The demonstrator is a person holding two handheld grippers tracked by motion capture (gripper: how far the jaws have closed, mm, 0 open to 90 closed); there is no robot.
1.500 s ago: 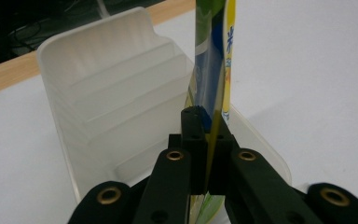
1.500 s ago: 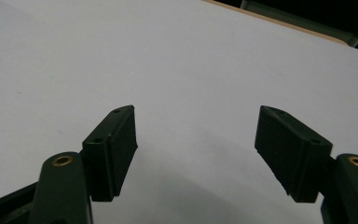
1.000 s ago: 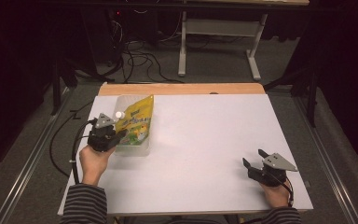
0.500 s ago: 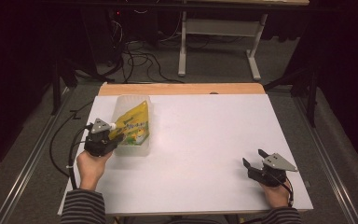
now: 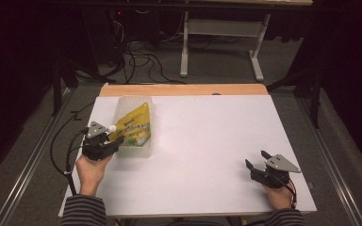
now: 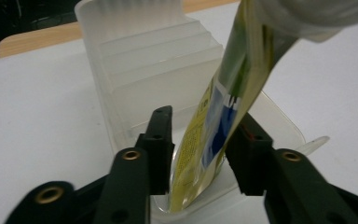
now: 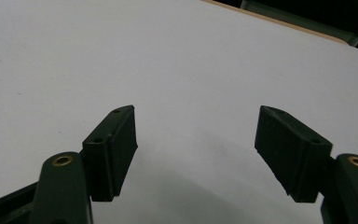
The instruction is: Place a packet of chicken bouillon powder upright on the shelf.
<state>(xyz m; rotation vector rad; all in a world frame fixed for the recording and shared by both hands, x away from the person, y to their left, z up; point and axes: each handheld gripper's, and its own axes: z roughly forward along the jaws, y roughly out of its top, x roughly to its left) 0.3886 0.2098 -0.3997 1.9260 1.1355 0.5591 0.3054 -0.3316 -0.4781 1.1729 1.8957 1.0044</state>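
Note:
A yellow spouted pouch [image 5: 134, 128] with a white cap leans in a translucent plastic container [image 5: 141, 150] at the table's left. My left gripper [image 5: 115, 143] is at the container's near end. In the left gripper view the jaws press both sides of the pouch [image 6: 223, 107] low down, inside the ridged container [image 6: 144, 56], so the left gripper [image 6: 200, 135] is shut on it. My right gripper [image 5: 256, 158] rests near the front right of the table. It stands open [image 7: 196, 135] over bare white surface with nothing between its fingers.
The white table top [image 5: 217, 141] has a wooden strip [image 5: 184, 89] along its far edge. Cables lie on the floor beyond the table, and a white desk frame [image 5: 217, 52] stands there. A black cable trails off the table's left edge by my left hand.
My left gripper has drawn slightly left and toward the person with the pouch, which now tilts more toward the container's near end. The right gripper has not moved.

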